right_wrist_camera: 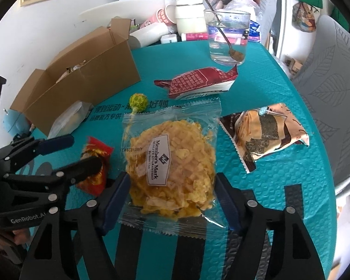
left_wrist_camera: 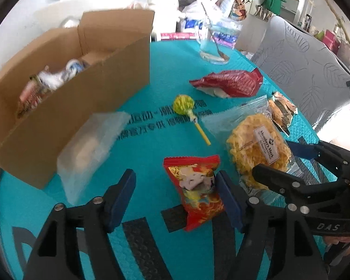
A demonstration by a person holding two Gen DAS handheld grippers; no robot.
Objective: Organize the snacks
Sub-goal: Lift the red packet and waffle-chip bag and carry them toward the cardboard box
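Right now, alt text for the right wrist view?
The open right tool straddles a clear Member's Mark snack bag on a teal mat. The left tool, also open, is at a small red snack packet; a cardboard box sits behind.

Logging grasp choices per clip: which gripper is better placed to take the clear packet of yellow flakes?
Right. The right gripper has its open jaws either side of the clear packet of yellow flakes; the left gripper straddles the small red wrapped snack.

A teal mat (right_wrist_camera: 268, 93) covers the table. On it lie a cardboard box (right_wrist_camera: 81, 70), snack packets (right_wrist_camera: 170, 163), a lollipop (right_wrist_camera: 138, 101), and far, a glass (right_wrist_camera: 228, 37).
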